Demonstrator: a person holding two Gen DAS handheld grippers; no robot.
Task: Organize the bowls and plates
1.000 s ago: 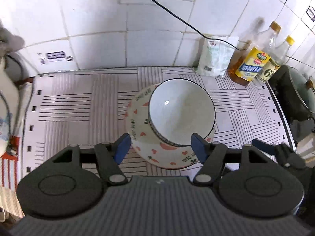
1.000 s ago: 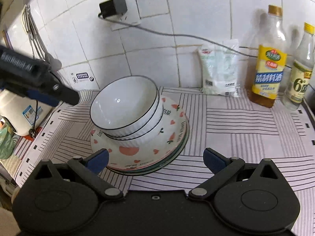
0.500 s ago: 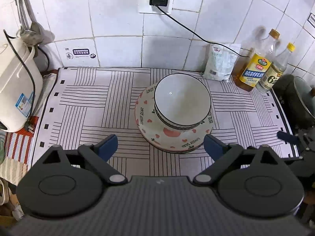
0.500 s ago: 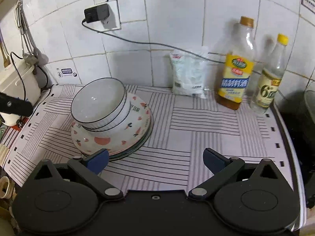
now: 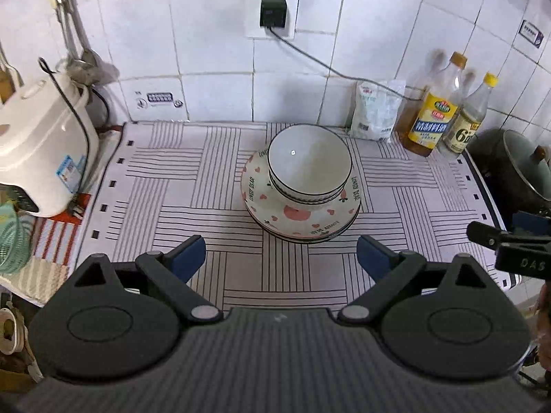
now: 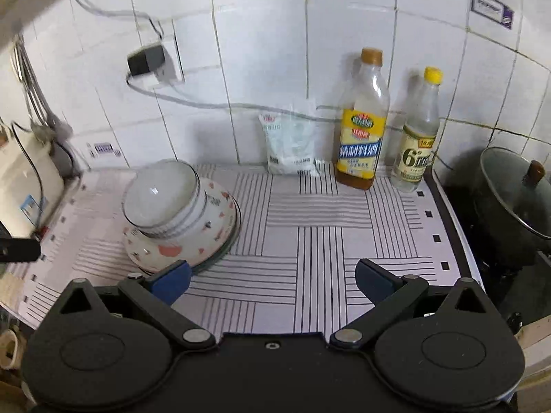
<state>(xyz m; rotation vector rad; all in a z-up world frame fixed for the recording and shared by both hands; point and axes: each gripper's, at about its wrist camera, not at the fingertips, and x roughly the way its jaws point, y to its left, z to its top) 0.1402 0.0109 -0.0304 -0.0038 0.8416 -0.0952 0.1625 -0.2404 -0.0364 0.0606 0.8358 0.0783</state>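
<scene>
Now our left gripper [image 5: 280, 258] and right gripper [image 6: 273, 280] fingers stand apart, empty; the glazed, breakable bowls [image 5: 309, 165] sit stacked on plates [image 5: 303, 222] mid-worktop [image 5: 165, 213]: slippery, best pinched at the rim.

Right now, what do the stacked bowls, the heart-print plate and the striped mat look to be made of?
Bowls: probably glazed ceramic, white and glossy, with a light glint inside. Heart-print plate: likely glazed ceramic too, smooth with printed decoration. Striped mat: looks like thin plastic or coated sheet, lying flat; fabric is possible.
</scene>
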